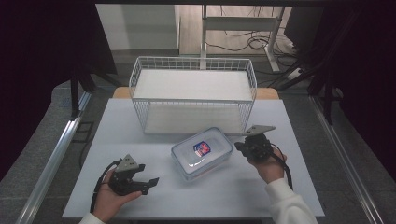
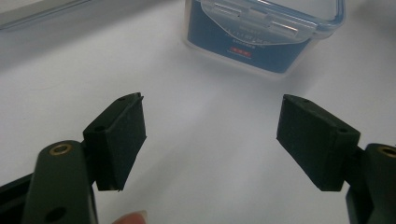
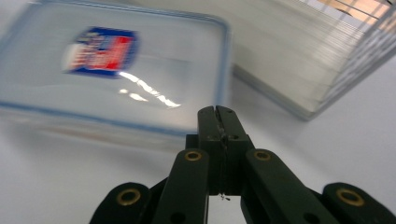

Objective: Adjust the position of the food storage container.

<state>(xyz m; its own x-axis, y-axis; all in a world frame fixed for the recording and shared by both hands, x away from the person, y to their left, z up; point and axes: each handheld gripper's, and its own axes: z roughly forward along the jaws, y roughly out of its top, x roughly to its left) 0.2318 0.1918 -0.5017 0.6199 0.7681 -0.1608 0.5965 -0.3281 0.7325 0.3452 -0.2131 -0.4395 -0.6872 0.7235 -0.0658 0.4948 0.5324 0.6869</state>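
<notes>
Lidded box (image 1: pixel 202 152) with a red-and-blue label (image 1: pixel 201 149), text unreadable, lies mid-tabletop (image 1: pixel 140 186). Left claw (image 1: pixel 148 182) spread, near left. Right claw (image 1: pixel 239 146) pressed together, empty, just right of box.

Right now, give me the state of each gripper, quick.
Left gripper: open, jaws wide apart, holding nothing, short of the plastic container.
Right gripper: shut, jaws pressed together on nothing, beside the container.

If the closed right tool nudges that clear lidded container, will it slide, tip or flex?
The container looks like rigid plastic, so probably stiff. It sits low and flat on the smooth table, so it likely slides rather than tips. It appears empty, so probably light.
</notes>
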